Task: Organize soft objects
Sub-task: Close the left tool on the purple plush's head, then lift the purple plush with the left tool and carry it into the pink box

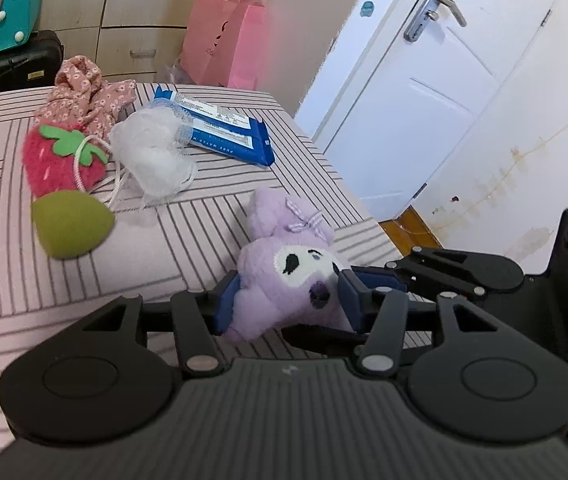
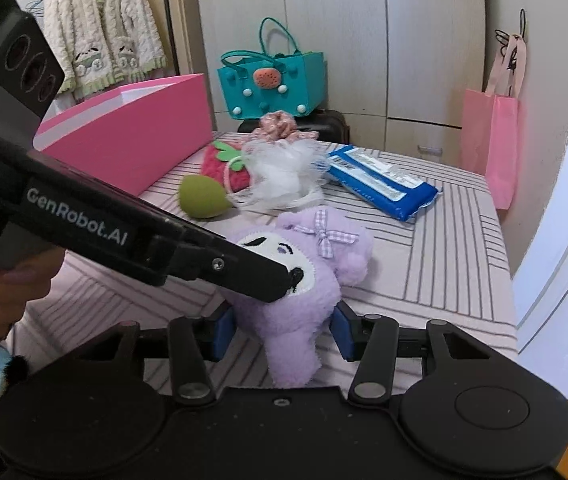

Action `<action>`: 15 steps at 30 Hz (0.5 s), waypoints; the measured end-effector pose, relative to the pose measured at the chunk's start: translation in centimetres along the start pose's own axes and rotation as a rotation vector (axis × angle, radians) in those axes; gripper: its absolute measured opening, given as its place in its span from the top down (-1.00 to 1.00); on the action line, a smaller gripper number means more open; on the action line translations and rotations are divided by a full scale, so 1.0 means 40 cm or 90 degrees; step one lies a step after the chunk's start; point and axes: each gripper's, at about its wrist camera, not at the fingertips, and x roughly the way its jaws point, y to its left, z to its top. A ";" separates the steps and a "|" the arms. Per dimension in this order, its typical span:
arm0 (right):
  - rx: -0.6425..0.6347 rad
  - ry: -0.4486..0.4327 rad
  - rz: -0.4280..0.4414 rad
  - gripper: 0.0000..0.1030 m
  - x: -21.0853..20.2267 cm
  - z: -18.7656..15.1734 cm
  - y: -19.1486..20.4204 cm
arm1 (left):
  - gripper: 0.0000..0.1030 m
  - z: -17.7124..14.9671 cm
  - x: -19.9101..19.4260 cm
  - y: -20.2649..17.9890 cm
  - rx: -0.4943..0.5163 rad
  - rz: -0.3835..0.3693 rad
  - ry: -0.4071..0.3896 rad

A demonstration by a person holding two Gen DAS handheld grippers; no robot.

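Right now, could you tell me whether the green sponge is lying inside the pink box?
No, the green sponge lies on the striped cover, beside the pink box.

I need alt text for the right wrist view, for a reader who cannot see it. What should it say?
Both grippers close on a purple plush toy lying on a striped pink table: the right gripper around its lower body, the left gripper at its face. Behind lie a green sponge, a strawberry plush, white mesh, a blue wipes pack and a pink box.

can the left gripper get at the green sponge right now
Probably not as things stand: the left gripper is shut on the purple plush. The path to the green sponge itself looks clear.
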 end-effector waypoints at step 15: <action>-0.024 0.110 0.119 -0.08 -0.016 0.036 0.120 | 0.09 -0.064 -0.154 0.061 -0.093 0.007 0.096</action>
